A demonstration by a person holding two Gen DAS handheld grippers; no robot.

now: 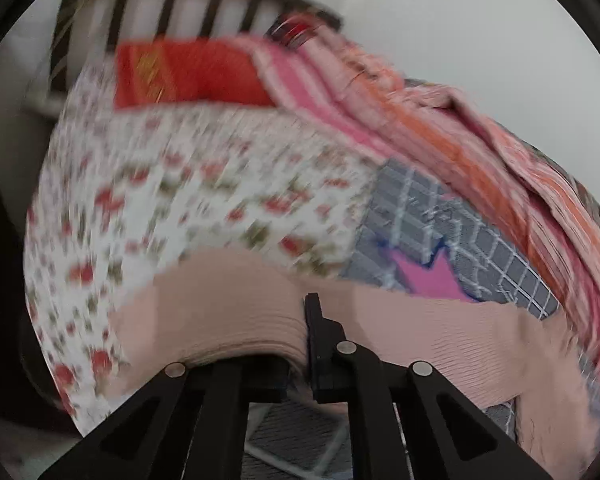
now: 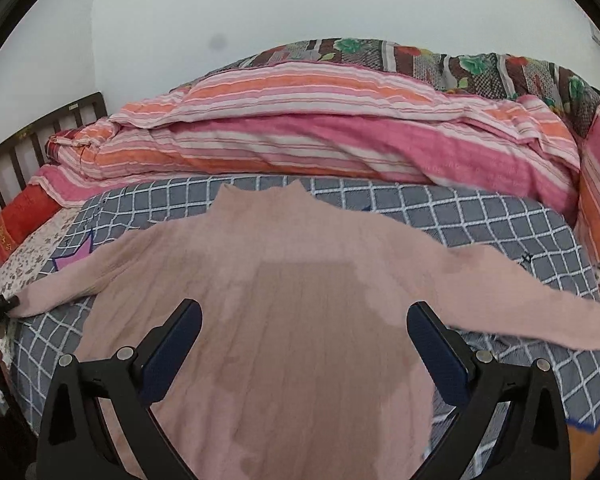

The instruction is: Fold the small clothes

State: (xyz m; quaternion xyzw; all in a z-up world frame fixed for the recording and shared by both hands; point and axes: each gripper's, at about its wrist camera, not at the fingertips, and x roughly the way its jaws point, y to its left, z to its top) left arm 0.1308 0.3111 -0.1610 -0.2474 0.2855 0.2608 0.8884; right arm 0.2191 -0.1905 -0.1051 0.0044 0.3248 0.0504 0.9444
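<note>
Your left claw (image 1: 305, 344) is closed tight on the end of one sleeve of the pink sweater (image 2: 284, 312), the ribbed knit bunched against the black fingers where they meet; the left wrist view is smeared with blur, so the finer detail of the pinch is hard to read. From the right wrist view you can see that same claw as a small black tip at the far left edge of the bed, right at the cuff of the sleeve that stretches out that way. Your right claw (image 2: 304, 346) stands wide open, its two dark-blue padded fingers (image 2: 172, 354) spread apart above the body of the sweater with nothing gripped between them; whether the pads touch the cloth cannot be told. The sweater lies spread flat with its neck pointing away from you and both sleeves reaching out to either side, the far one running off toward the right edge of the view. It rests on a grey checked sheet (image 2: 480, 224) with a pink star printed on it (image 1: 432, 276). Behind the sweater a pink and orange striped quilt (image 2: 320, 132) is heaped along the back of the bed, with a dark flowered blanket (image 2: 440, 60) above it against the wall. To the left lie a red pillow (image 1: 188, 76) and a white floral cloth (image 1: 172, 184), near the dark slatted headboard (image 2: 40, 132).
</note>
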